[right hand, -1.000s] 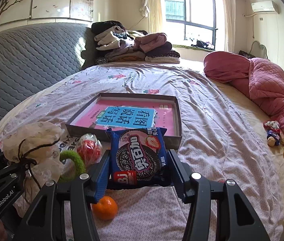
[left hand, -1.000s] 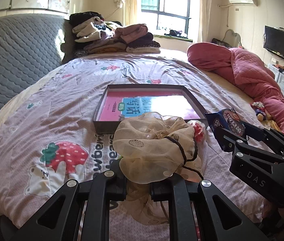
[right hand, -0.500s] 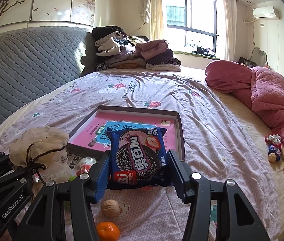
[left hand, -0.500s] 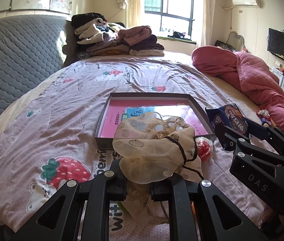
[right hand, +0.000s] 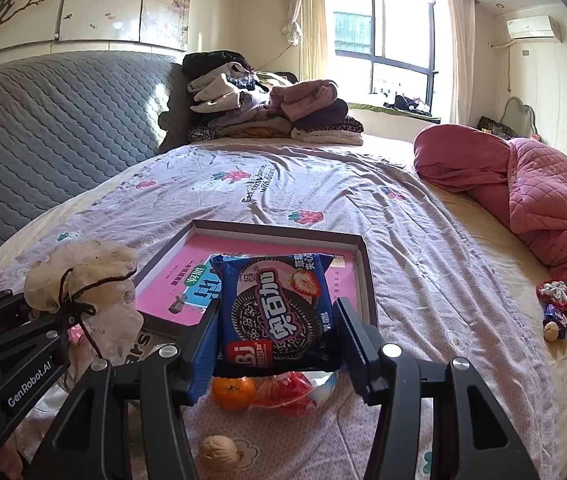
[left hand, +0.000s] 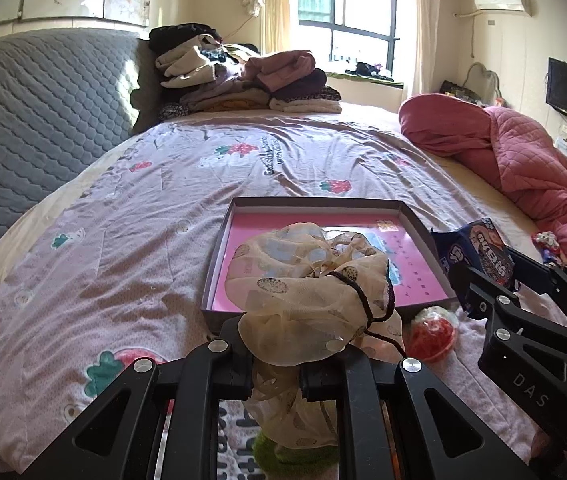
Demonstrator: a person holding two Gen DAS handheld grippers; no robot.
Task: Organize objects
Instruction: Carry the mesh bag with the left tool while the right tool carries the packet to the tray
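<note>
My left gripper (left hand: pixel 277 376) is shut on a beige sheer scarf (left hand: pixel 307 292) tied with a dark cord, held above the bed just short of the near edge of a shallow grey box (left hand: pixel 219 264). A pink book (left hand: pixel 411 264) lies inside that box. My right gripper (right hand: pixel 277 344) is shut on a blue cookie packet (right hand: pixel 275 304), held over the box's (right hand: pixel 367 276) near right corner. In the right wrist view the scarf (right hand: pixel 83 276) and left gripper (right hand: pixel 15 344) show at the left. The packet (left hand: pixel 483 248) and right gripper (left hand: pixel 523 320) show at the right of the left wrist view.
On the strawberry-print sheet (right hand: pixel 423 240) below the grippers lie an orange (right hand: pixel 233 392), a walnut (right hand: pixel 219 454), a red wrapped snack (right hand: pixel 291 394) and a green ring (left hand: pixel 295 452). Small snacks (right hand: pixel 555 312) lie beside a pink quilt (right hand: pixel 543 200). Folded clothes (right hand: pixel 267 108) are stacked by the grey headboard (right hand: pixel 51 132).
Both grippers have travelled forward with their loads towards the box. The scarf now overlaps the box's near edge, and the cookie packet now hangs over the book.
</note>
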